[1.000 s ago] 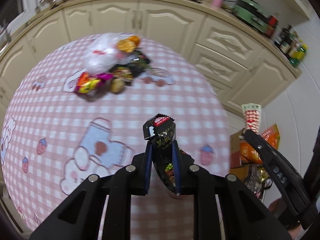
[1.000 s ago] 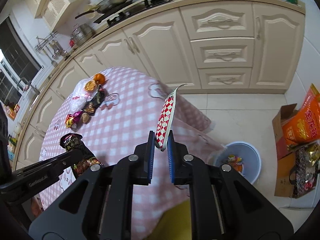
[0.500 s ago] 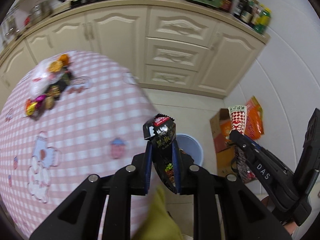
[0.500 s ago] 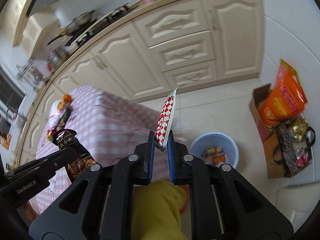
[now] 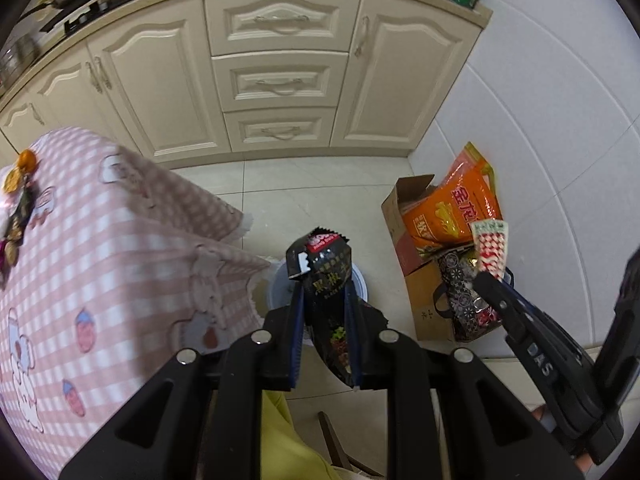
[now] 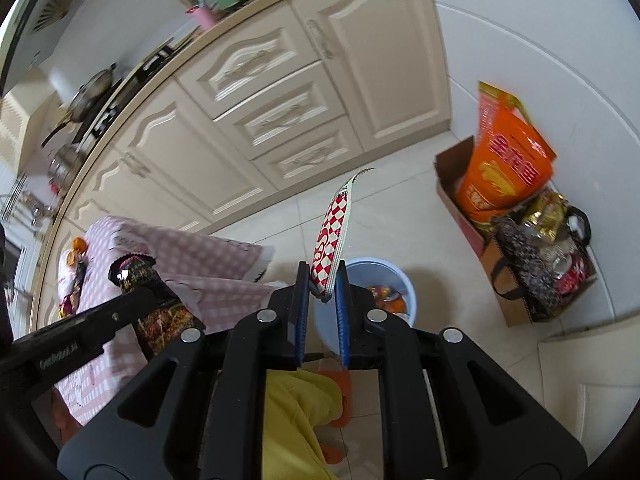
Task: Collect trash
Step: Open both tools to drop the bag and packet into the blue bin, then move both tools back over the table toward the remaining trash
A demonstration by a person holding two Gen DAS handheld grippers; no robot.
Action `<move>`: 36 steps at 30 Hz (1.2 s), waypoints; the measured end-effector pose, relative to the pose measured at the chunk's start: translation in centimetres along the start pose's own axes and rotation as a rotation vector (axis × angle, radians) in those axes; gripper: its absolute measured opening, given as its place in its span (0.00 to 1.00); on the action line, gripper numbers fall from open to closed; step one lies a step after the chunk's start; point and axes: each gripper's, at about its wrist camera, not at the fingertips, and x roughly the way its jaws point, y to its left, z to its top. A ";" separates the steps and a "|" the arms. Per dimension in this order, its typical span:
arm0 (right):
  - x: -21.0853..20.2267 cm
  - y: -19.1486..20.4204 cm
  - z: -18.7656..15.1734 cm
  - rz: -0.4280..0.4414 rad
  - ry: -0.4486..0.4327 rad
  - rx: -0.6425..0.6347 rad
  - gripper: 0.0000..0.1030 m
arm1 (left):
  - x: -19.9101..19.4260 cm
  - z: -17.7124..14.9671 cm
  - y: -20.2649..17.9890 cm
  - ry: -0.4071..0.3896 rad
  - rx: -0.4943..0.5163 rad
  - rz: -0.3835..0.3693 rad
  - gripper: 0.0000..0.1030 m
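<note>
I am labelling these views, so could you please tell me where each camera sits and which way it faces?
Left wrist: on the left hand-held gripper, angled down at the blue bin; grips a black wrapper; yellow trouser leg below.
Right wrist: on the right hand-held gripper, likewise; grips a red-checked wrapper.
Shared: bin, pink tablecloth, cardboard box, cabinets.

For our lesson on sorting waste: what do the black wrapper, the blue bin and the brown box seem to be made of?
Black wrapper: likely glossy plastic film, crinkled with a serrated edge.
Blue bin: apparently smooth moulded plastic, matte.
Brown box: cardboard, dull with folded flaps.
</note>
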 end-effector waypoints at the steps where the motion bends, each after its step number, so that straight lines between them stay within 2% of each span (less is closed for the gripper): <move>1: 0.0 -0.5 0.1 -0.005 0.000 0.010 0.12 | 0.5 0.4 -0.5 0.003 0.011 0.010 0.21; 3: 0.0 -1.6 0.0 -0.018 0.002 0.030 0.12 | 1.3 0.8 -1.4 -0.006 0.053 0.052 0.30; 5: 0.2 -2.1 -0.1 -0.024 0.011 0.038 0.12 | 1.9 0.9 -1.3 -0.004 0.051 0.094 0.47; 10: 1.4 -1.9 -0.5 -0.021 0.057 0.033 0.13 | 2.3 0.5 0.3 0.024 0.022 0.079 0.49; 15: 2.7 1.0 -0.7 0.016 0.095 -0.025 0.16 | 1.5 -0.5 2.8 0.027 -0.016 0.084 0.49; 17: 3.2 2.5 -0.6 0.011 0.121 -0.039 0.30 | 0.9 -0.9 3.9 0.022 -0.037 0.088 0.49; 18: 3.5 3.2 -0.4 0.006 0.135 -0.048 0.60 | 0.5 -1.1 4.5 0.015 -0.049 0.093 0.49; 19: 3.5 3.7 -0.3 0.003 0.132 -0.057 0.71 | 0.2 -1.4 5.1 0.009 -0.057 0.098 0.50; 22: 3.0 5.3 -0.4 -0.014 0.096 -0.094 0.71 | -0.5 -1.8 6.3 -0.001 -0.072 0.104 0.51; 30: 2.9 6.5 -1.6 -0.018 0.125 -0.112 0.71 | -0.9 -2.6 7.7 0.000 -0.090 0.091 0.51; 36: 1.9 7.2 -2.2 -0.030 0.115 -0.123 0.71 | -1.8 -3.5 8.1 -0.008 -0.091 0.071 0.52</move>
